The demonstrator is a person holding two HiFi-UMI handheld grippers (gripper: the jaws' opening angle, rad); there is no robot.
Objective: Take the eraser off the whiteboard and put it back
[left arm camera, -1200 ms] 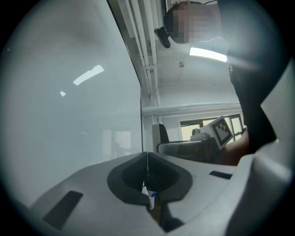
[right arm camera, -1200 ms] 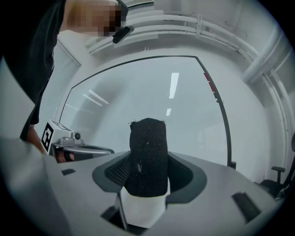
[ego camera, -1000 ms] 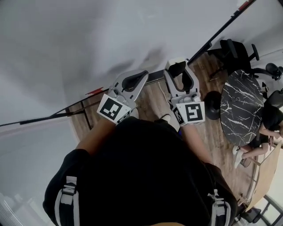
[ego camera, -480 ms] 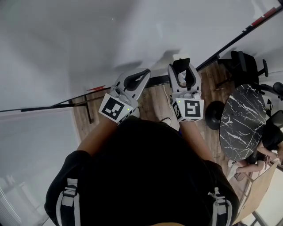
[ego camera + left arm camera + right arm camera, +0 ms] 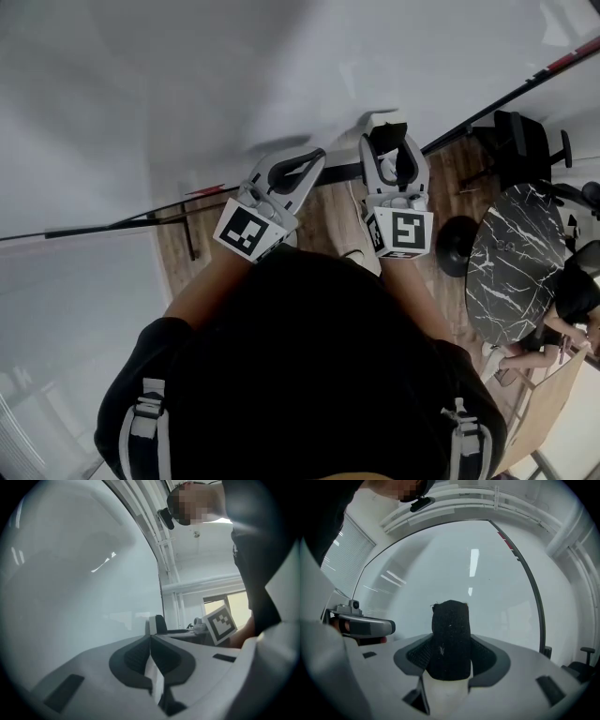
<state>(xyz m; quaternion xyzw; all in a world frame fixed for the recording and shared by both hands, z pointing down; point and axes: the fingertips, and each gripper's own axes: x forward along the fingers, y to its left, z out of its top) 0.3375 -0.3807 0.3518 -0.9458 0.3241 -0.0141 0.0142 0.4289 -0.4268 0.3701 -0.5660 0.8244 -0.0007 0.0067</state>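
Observation:
The whiteboard [image 5: 187,84] fills the upper part of the head view and stands just in front of both grippers. My right gripper [image 5: 389,136] points at it, shut on the eraser [image 5: 382,122]. In the right gripper view the eraser [image 5: 450,637] stands upright between the jaws, with black felt above a white body, close to the whiteboard [image 5: 464,569]. My left gripper [image 5: 309,159] is beside it on the left, shut and holding nothing. In the left gripper view its jaws [image 5: 151,644] meet at the tips in front of the board [image 5: 79,573].
The board's black lower frame [image 5: 112,225] runs left of the grippers, with a small red thing [image 5: 204,191] on it. On the wooden floor to the right stand a black marble table [image 5: 511,253] and an office chair [image 5: 525,141]. A person [image 5: 572,300] sits at far right.
Both grippers have edged a little toward the whiteboard, the right one more than the left. The eraser stays in the right gripper.

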